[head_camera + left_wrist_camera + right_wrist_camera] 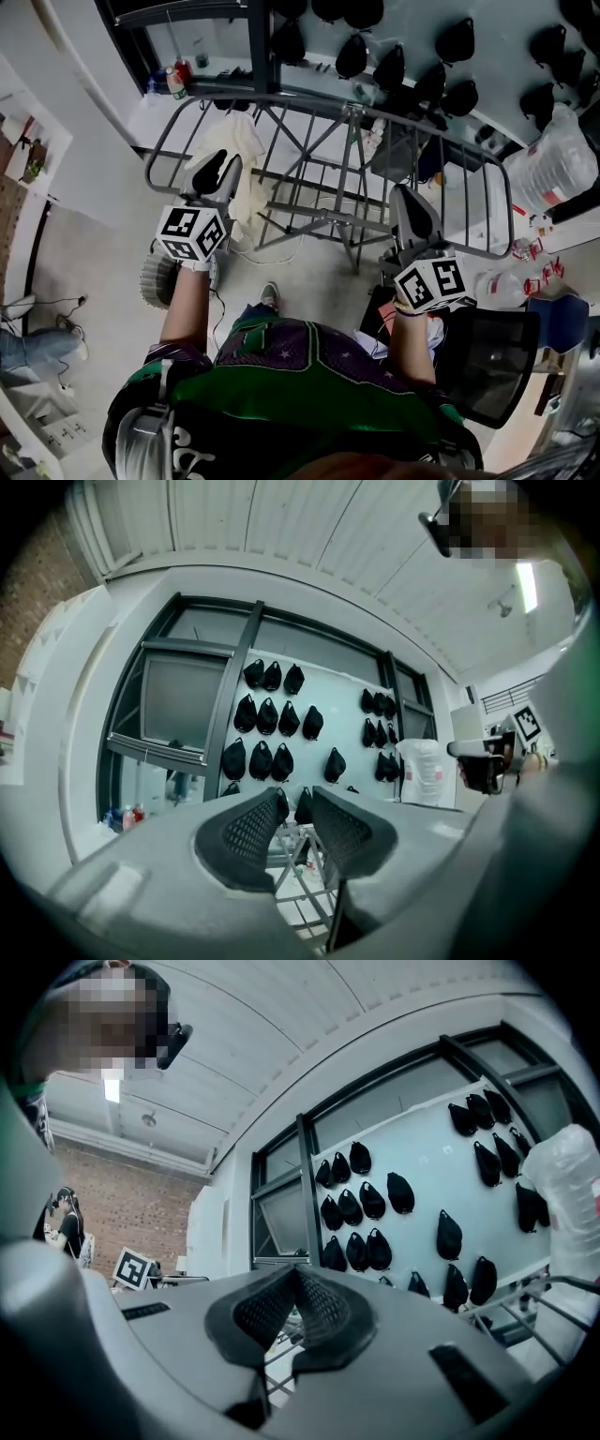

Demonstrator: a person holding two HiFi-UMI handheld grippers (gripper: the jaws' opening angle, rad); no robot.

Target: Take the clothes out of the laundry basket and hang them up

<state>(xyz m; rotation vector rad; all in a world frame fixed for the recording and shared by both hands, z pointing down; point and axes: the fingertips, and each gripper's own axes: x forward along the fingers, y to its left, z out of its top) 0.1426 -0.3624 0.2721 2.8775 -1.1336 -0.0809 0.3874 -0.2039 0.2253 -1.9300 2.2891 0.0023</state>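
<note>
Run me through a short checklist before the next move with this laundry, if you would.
1. Left gripper empty, jaws apart: ok.
2. Right gripper ready to grab: not ok; its jaws are shut on nothing and must open first.
3. Drying rack standing, with bare bars: ok.
4. Cream garment draped over the rack's left side: ok.
5. Source of the next garment: cannot tell; a black mesh object sits on the person's right, and its contents cannot be seen.
</note>
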